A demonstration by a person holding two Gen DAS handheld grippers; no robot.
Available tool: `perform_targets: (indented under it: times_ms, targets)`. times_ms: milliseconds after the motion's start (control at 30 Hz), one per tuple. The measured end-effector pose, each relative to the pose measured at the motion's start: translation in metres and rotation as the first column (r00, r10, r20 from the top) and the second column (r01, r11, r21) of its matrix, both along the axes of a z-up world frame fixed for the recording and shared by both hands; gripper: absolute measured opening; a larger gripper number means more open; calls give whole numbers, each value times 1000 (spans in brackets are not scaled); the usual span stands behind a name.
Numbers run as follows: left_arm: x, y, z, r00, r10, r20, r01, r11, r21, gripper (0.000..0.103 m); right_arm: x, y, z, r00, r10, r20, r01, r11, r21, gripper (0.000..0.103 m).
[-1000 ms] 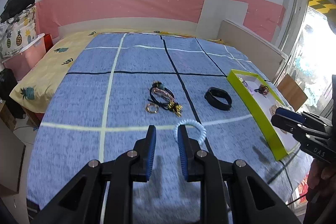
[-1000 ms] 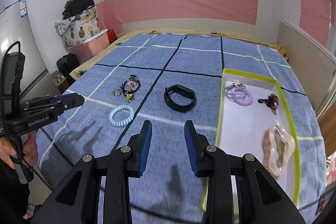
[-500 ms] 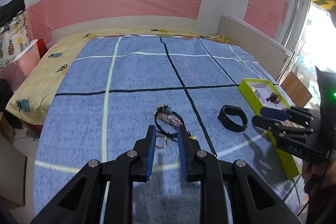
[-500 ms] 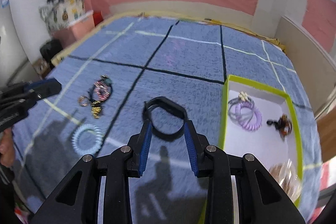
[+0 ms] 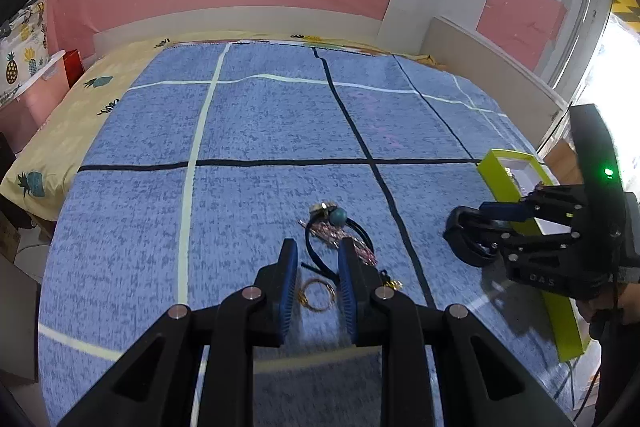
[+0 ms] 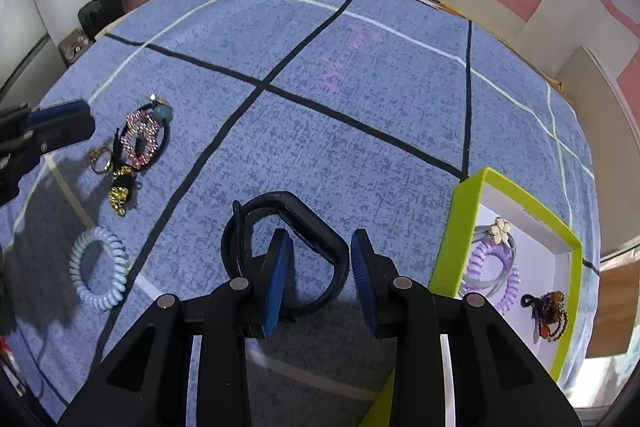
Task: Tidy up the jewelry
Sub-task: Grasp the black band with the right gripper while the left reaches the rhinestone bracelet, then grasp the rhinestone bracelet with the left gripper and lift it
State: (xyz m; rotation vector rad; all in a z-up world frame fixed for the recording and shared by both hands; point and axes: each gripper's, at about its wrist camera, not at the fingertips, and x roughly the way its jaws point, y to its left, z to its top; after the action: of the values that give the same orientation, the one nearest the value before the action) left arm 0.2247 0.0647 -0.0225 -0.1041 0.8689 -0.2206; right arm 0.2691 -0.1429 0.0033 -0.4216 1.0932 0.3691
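R gripper (image 6: 318, 269) open, jaws just closing round black band (image 6: 280, 251) (not pinched yet). Light, springy; grab one side. L gripper (image 5: 316, 281) open, empty.

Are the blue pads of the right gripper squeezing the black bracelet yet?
Apart. In the right wrist view the right gripper straddles one side of the black bracelet, and blue bedspread shows between that band and each pad.

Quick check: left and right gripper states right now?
Left gripper: open, holding nothing, above the gold ring.
Right gripper: open, astride the black band, not clamped.
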Motion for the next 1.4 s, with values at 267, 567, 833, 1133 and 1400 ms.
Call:
perform_targets:
  times_ms: [267, 567, 833, 1133, 1400]
  targets:
    - [2, -3, -8, 999, 1, -34, -1, 1000, -3, 22, -6, -1, 2, 999, -12, 41, 13, 1000, -11, 15]
    - [3, -25, -9, 998, -38, -59, 36, 999, -34, 22, -12, -4, 11, 997, -24, 67, 22, 999, 29, 13]
    - [20, -34, -18, 992, 16, -127, -22, 998, -50, 22, -17, -9, 17, 996, -29, 78, 24, 998, 64, 13]
    - [29, -36, -23, 987, 89, -136, -94, 995, -31, 17, -24, -16, 23, 995, -46, 90, 37, 994, 100, 13]
    - [21, -31, -16, 992, 89, -92, -94, 995, -40, 7, -36, -22, 32, 992, -61, 111, 46, 990, 131, 13]
